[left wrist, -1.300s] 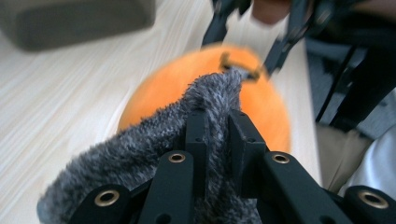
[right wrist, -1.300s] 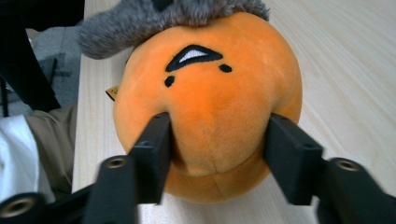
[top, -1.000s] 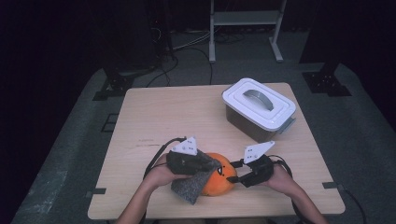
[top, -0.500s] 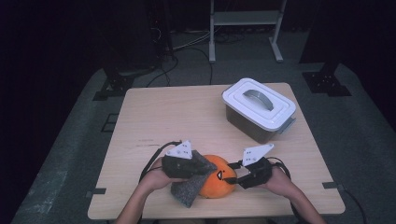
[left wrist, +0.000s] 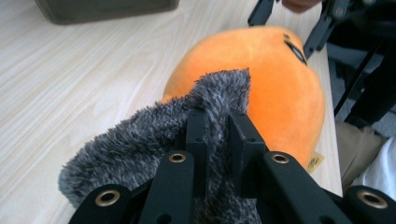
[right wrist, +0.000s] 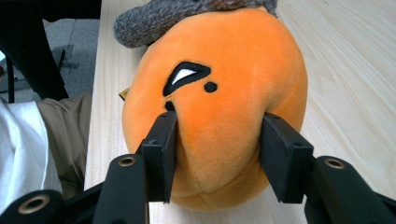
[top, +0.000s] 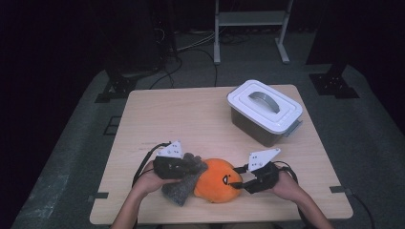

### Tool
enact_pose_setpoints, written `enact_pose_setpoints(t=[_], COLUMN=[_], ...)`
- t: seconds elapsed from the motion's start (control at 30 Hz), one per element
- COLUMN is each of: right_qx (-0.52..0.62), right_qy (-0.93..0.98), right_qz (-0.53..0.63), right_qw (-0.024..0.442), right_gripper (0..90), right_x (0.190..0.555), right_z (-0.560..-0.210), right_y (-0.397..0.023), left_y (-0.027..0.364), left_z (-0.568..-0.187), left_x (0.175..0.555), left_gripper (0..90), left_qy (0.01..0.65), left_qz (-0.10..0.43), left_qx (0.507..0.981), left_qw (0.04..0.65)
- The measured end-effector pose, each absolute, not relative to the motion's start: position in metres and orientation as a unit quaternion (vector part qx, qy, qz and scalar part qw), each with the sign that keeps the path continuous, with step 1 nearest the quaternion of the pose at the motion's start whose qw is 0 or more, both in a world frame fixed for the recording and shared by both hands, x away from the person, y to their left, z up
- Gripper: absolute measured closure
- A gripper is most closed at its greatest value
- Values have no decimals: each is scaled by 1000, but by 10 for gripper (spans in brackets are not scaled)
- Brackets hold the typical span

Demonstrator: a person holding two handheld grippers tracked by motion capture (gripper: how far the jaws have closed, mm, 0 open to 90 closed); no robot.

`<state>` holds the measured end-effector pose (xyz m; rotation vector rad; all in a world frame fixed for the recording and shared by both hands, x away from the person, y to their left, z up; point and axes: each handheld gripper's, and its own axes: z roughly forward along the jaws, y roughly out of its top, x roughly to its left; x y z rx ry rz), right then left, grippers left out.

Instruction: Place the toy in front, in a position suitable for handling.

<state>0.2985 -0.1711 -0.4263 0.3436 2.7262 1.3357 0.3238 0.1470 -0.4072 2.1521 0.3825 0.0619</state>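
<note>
The soft orange plush [top: 217, 180], at six o'clock on the surface [top: 191, 119], looks light and squashy: right tongs [right wrist: 217, 149] squeeze its body, left tongs [left wrist: 219, 140] clamp its grey furry flap [left wrist: 154, 140].

High view: table [top: 191, 119] evenly lit from above, surroundings fall to near black; picture soft, slightly grainy. Faint shadow under white-lidded box [top: 264, 111]. Left gripper view: bright, diffuse; jaws nearest lens blurred, grey fur [left wrist: 154, 135] between them crisp, far table edge soft. Right gripper view: orange plush [right wrist: 215, 93] sharp, evenly lit, no glare; corners behind the jaws dark.
</note>
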Motion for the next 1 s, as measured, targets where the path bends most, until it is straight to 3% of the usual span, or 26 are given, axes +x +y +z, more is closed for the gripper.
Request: enact_pose_setpoints(t=[0.27,0.47,0.67,0.73,0.87,1.0], right_qx=[106,142,150,158,137,112], right_qy=[891,879,883,880,887,892], right_qz=[439,455,445,447,440,436], right_qw=[41,16,-1,-4,26,41], right_gripper=[461,266,190,227,439,480], right_x=[298,305,305,305,299,298], right_z=[-427,-424,-430,-434,-429,-424], right_y=[-171,-176,-164,-162,-162,-163], left_y=[115,111,115,115,119,129], left_z=[-392,-400,-402,-404,-403,-407], left_x=[323,318,310,309,311,313], left_gripper=[797,797,797,797,800,799], left_qy=[113,105,91,92,98,109], left_qz=[11,-6,-18,-17,-9,-18], left_qx=[875,879,880,880,877,868], left_qw=[471,466,466,465,471,485])
